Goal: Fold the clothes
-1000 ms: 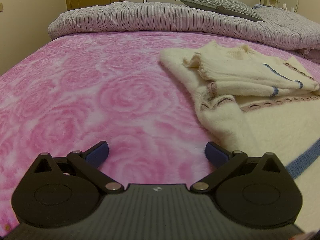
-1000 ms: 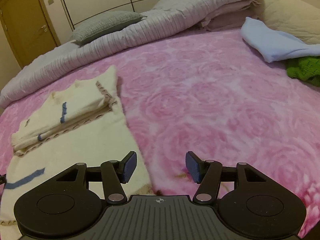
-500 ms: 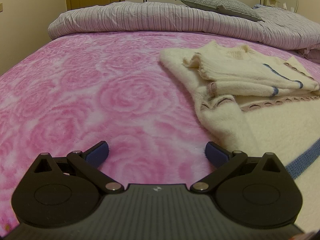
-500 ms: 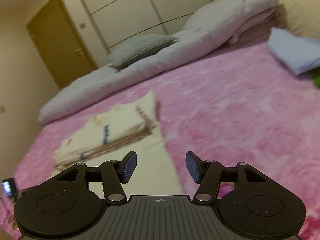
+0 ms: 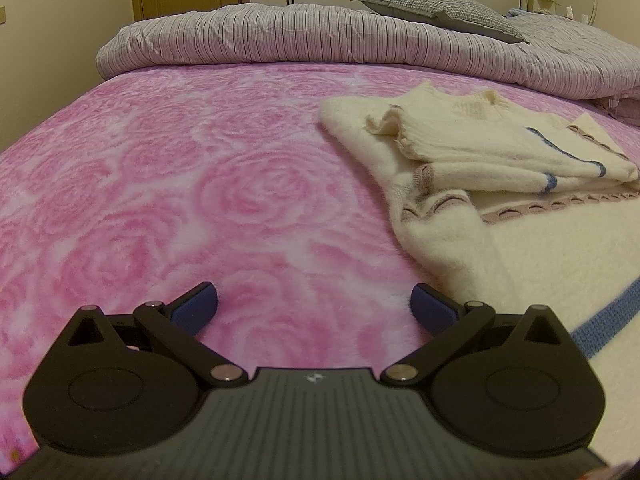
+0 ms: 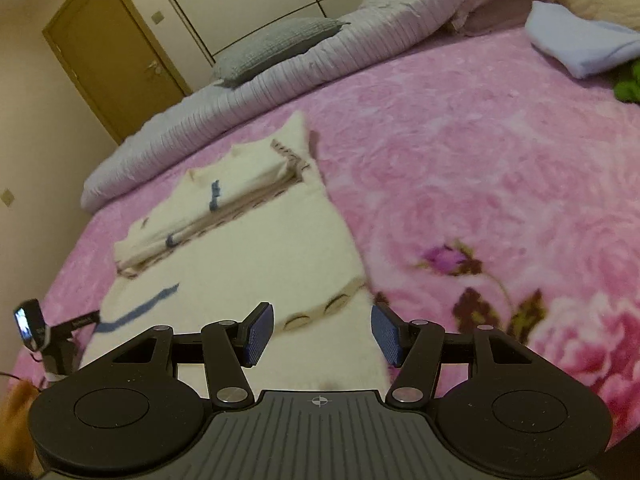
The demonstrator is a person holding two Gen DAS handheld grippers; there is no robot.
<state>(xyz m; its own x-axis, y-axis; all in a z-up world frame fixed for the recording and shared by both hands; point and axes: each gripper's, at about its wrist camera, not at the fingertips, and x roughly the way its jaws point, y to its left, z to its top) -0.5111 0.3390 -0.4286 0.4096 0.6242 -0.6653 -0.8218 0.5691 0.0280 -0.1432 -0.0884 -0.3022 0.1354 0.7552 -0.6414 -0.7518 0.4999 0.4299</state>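
Note:
A cream knit sweater (image 5: 492, 184) with blue stripes lies flat on the pink rose blanket (image 5: 180, 184), its sleeves folded across the chest. My left gripper (image 5: 314, 302) hovers open over the blanket just left of the sweater's side edge, with nothing between its fingers. In the right wrist view the sweater (image 6: 256, 256) stretches away from me. My right gripper (image 6: 322, 332) is open above the sweater's near right hem corner, with the cloth showing between the blue pads (image 6: 260, 332) but not pinched.
A striped grey duvet (image 5: 360, 44) and a grey pillow (image 5: 436, 12) lie along the far side of the bed. A light blue garment (image 6: 580, 48) and a green one (image 6: 628, 84) sit at the far right. A black device with a lit screen (image 6: 30, 324) is at the left bed edge.
The right gripper has swung left, from over the pink blanket beside the sweater to above its hem corner. The left gripper has not moved.

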